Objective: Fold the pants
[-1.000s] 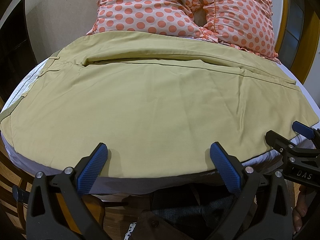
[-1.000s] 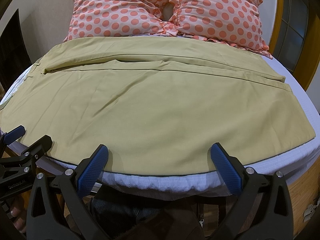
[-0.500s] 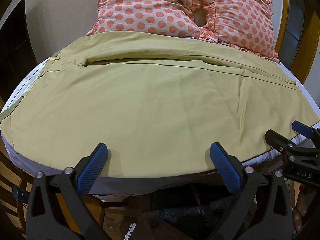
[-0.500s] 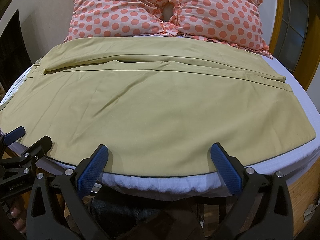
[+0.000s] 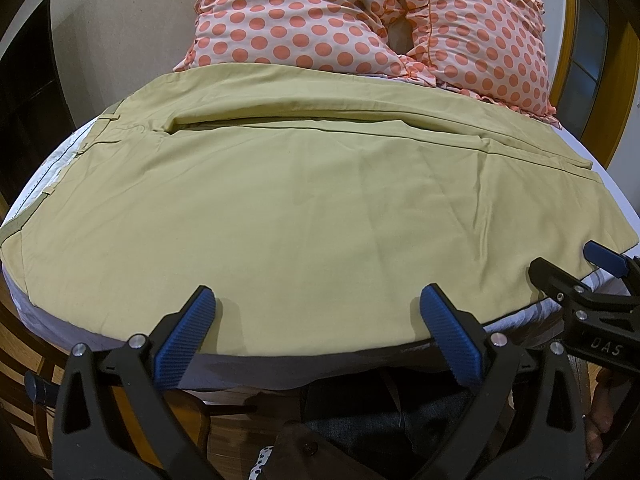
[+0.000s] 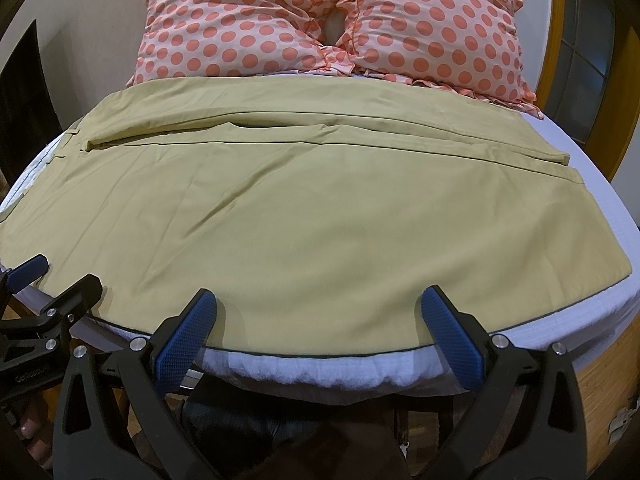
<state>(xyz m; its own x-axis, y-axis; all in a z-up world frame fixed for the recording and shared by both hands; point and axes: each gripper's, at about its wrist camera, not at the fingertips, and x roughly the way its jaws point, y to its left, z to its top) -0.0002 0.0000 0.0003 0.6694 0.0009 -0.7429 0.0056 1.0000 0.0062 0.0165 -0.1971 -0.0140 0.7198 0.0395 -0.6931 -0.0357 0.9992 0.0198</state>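
Observation:
Khaki pants (image 5: 312,200) lie flat across the bed, waistband at the left, leg hems at the right, the two legs side by side; they also show in the right wrist view (image 6: 304,216). My left gripper (image 5: 316,312) is open and empty, its blue pads just above the near edge of the pants. My right gripper (image 6: 318,312) is open and empty at the same near edge, further right. Each gripper shows in the other's view: the right one at the right (image 5: 592,280), the left one at the left (image 6: 48,292).
Two pink pillows with orange dots (image 5: 360,20) lean at the head of the bed (image 6: 332,20). The white mattress edge (image 6: 320,372) runs just under my fingers. Wooden door frames stand at the right (image 6: 608,128). Dark furniture stands at the left (image 5: 28,100).

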